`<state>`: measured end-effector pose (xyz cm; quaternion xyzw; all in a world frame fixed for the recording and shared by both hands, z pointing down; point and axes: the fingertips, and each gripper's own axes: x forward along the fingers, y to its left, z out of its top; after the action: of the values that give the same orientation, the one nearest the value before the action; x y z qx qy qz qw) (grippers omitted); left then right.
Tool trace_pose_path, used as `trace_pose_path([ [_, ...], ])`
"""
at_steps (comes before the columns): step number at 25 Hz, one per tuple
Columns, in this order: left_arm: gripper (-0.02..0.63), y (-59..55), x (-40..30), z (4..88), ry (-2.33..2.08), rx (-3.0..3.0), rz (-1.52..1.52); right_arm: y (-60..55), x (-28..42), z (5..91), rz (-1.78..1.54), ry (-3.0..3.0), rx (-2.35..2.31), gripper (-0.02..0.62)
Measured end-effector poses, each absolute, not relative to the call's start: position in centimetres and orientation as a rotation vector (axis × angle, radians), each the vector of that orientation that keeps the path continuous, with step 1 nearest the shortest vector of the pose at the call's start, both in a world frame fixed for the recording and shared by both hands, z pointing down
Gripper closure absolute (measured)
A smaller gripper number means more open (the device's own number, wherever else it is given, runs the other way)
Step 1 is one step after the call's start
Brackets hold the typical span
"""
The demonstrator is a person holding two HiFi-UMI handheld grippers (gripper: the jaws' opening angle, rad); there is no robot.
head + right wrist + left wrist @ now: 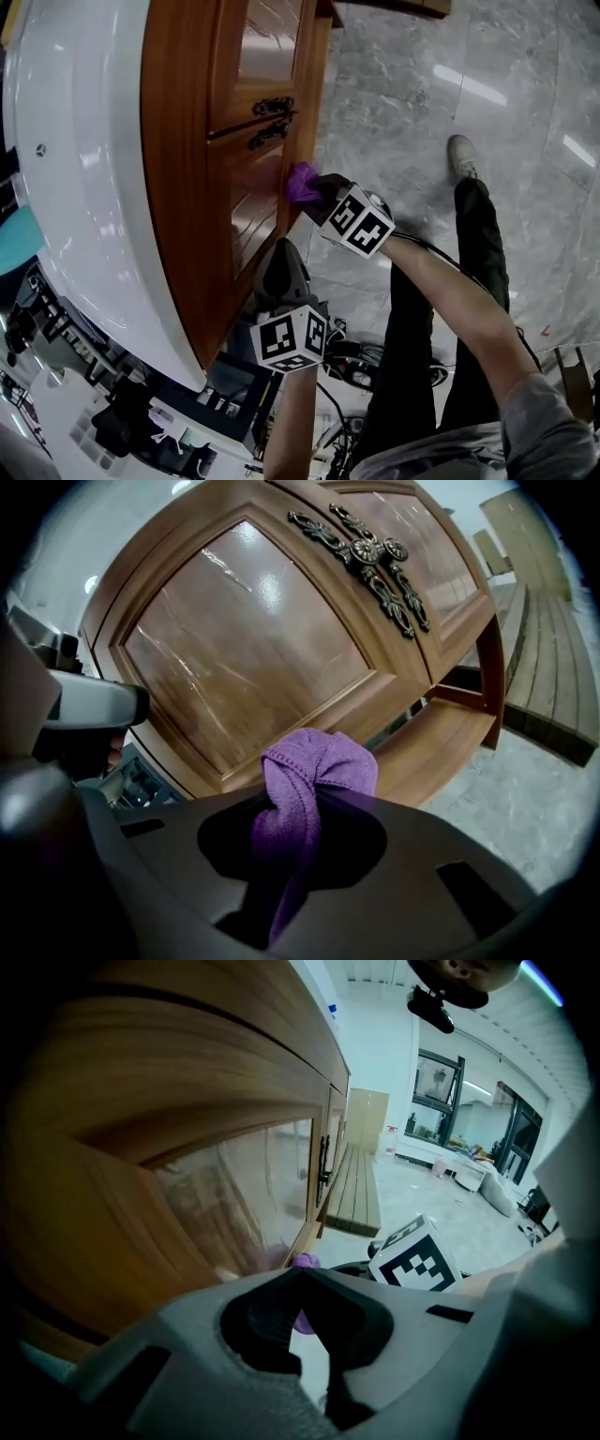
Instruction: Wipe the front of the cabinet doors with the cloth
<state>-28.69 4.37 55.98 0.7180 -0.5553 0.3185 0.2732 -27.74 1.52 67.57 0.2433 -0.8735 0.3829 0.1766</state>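
The brown wooden cabinet door [253, 202] has dark ornate handles [272, 120]. My right gripper [319, 187] is shut on a bunched purple cloth [302, 182], which sits against the door's frame below the handles. In the right gripper view the cloth [317, 761] bulges out of the right gripper [314, 794], in front of the lower frame of the panelled door [244, 639] and well below the handles [375, 564]. My left gripper [281, 255] hangs close to the cabinet's lower part, shut and holding nothing. In the left gripper view the left gripper [302, 1275] points along the door [187, 1176], with the cloth [304, 1261] just beyond its tips.
A white rounded top [84, 169] caps the cabinet. Grey marble floor [450, 94] spreads to the right, with the person's legs and a shoe [461, 155] on it. Cluttered gear [122, 412] lies at the lower left. A slatted wooden bench [356, 1185] stands beyond the cabinet.
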Motion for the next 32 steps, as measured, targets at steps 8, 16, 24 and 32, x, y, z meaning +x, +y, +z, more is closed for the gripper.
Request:
trace_pose_path([
  [8,0.598,4.4,-29.1,56.0,-1.485,1.934,0.87,1.4,-27.9,67.3,1.094,-2.478,0.695,0.534],
  [16,0.598,4.7,-29.0,55.7,-1.483,1.934,0.864,1.3,-27.8,66.3,1.122,-2.493,0.703,0.534],
  [24,0.597,4.7,-28.8,55.1,-1.488,1.935,0.856,0.7,-28.1,64.0,1.093,-2.541,0.697,0.534],
  [32,0.598,4.4,-28.7,54.3,-1.503,1.942,0.847,0.2,-28.1,62.6,1.081,-2.562,0.705,0.534],
])
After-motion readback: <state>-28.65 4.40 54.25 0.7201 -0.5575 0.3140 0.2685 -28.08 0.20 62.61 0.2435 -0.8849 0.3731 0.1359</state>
